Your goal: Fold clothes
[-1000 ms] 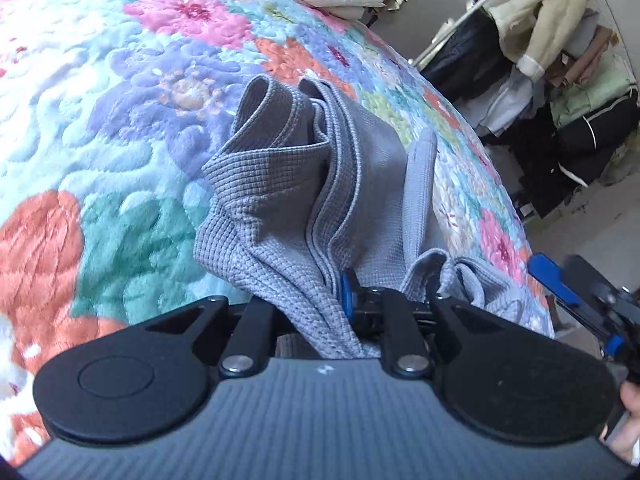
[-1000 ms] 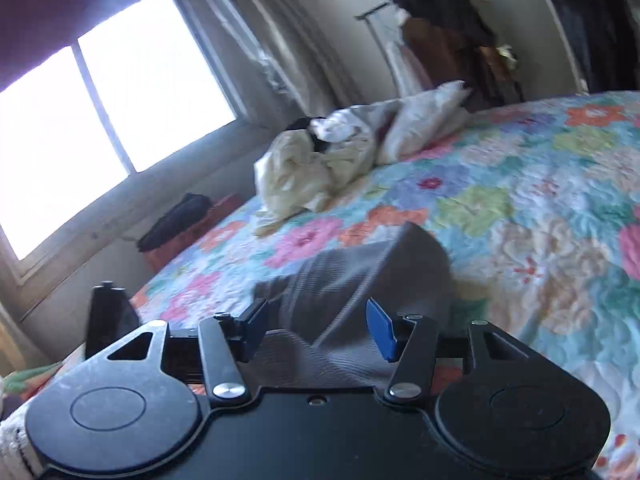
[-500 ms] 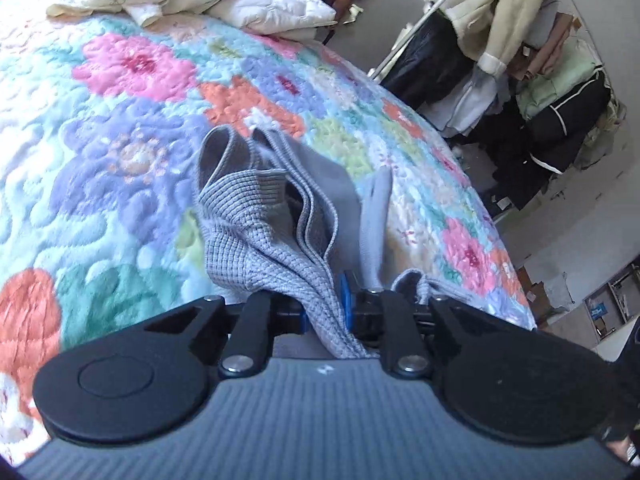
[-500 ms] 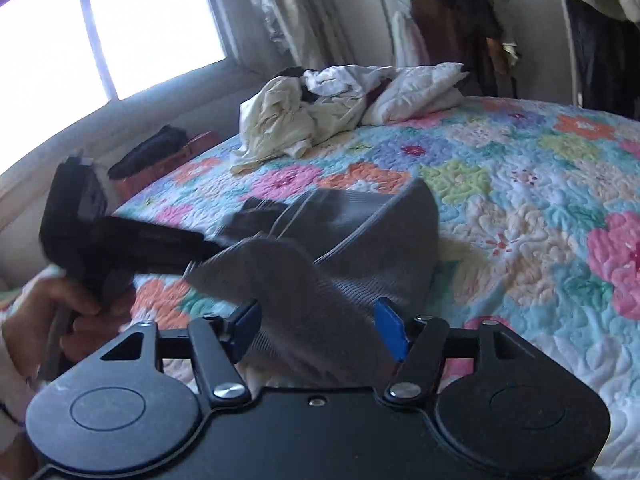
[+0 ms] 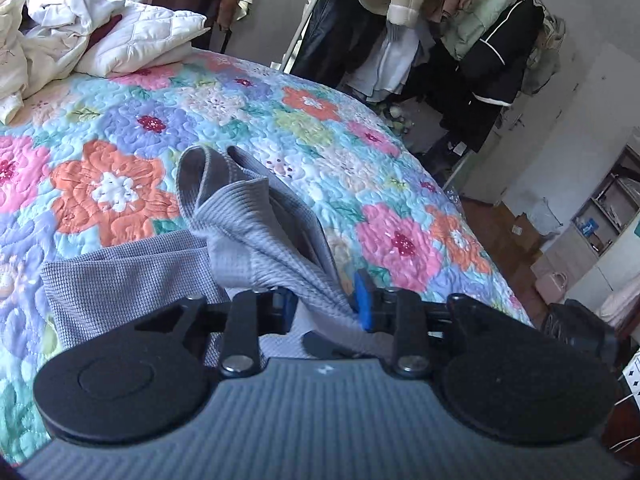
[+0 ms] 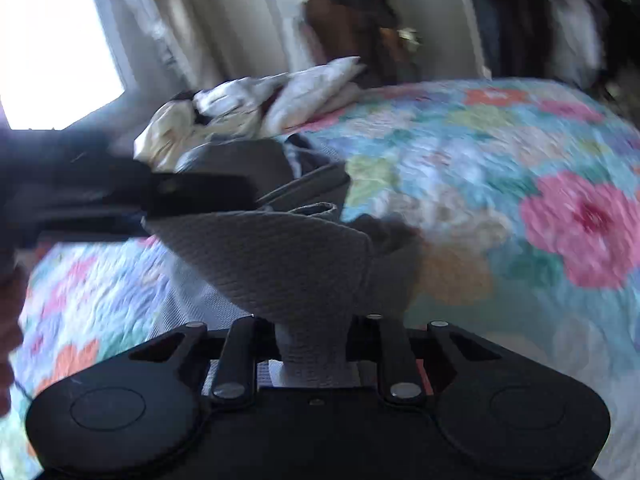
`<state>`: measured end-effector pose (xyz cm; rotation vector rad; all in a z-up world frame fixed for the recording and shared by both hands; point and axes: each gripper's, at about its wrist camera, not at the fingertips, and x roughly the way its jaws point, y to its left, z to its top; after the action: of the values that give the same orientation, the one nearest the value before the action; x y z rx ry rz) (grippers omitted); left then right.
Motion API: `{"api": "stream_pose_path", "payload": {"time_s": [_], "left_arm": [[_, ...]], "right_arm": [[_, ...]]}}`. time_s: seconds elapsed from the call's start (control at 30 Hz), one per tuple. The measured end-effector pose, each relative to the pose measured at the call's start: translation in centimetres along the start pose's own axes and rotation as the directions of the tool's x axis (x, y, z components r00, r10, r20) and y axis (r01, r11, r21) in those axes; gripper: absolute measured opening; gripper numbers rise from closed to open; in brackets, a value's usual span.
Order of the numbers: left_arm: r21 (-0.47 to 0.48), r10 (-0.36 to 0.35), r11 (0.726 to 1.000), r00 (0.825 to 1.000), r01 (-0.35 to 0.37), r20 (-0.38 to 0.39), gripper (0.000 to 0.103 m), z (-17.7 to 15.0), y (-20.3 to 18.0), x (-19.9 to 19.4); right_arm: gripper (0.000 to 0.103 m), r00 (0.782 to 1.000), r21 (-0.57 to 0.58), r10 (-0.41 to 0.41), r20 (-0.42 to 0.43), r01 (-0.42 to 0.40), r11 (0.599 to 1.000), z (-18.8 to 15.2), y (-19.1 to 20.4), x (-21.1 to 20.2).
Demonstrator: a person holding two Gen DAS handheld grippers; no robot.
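1. Cloth was the thing to fold: a grey waffle-knit garment (image 5: 256,236) lay bunched on the flowery quilt (image 5: 120,128), partly lifted up off it.
2. The left gripper (image 5: 324,304) had its two fingers a little way apart. A fold of the grey cloth ran between them. It did not look squeezed tight, so I think the cloth was resting there, maybe just let go or about to be caught.
3. The right gripper (image 6: 314,340) had its fingers pressed in on a thick bunch of the same garment. It pinched the cloth so that part could be lifted and carried over.
4. In the right view, the other tool showed as a dark bar at 9 o'clock, touching the cloth's far edge. Two holds keep the cloth stretched, which makes a neat fold easier.
5. The right view was blurry, so small things there were hard to tell.
6. A heap of white bedding (image 5: 100,36) sat at 11 o'clock in the left view, well apart from the garment. Hanging coats (image 5: 460,20) were at 1 o'clock, off the bed.
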<state>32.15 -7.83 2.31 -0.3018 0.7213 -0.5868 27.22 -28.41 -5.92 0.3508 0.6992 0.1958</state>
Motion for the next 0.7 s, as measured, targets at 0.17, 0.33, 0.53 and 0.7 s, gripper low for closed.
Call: {"api": "stream_pose_path", "payload": {"time_s": [0.17,0.33,0.53,0.7], "left_arm": [[-0.076,0.099,0.992,0.995,-0.098,0.01,0.056,-2.6,3.2,-1.1],[-0.188,0.221,0.954,0.972,-0.233,-0.084,0.056,-5.8,7.6,-1.2],[-0.203,0.224,0.95,0.971,-0.237,-0.084,0.058,-7.8,10.1,-2.1],[-0.233,0.207,0.947,0.975,-0.22,-0.082,0.064,-8.3,10.1,-2.6]], "right_arm": [[0.025,0.996,0.524,-0.021,-0.09,0.065,0.849,-1.1,-8.5,-0.4],[0.032,0.995,0.628,-0.006,-0.099,0.067,0.775,-1.7,-10.0,-0.2],[0.035,0.995,0.641,-0.004,-0.096,0.065,0.765,-1.4,-10.5,-0.1],[0.046,0.992,0.612,0.014,-0.126,0.067,0.788,-1.5,-10.2,0.0]]}}
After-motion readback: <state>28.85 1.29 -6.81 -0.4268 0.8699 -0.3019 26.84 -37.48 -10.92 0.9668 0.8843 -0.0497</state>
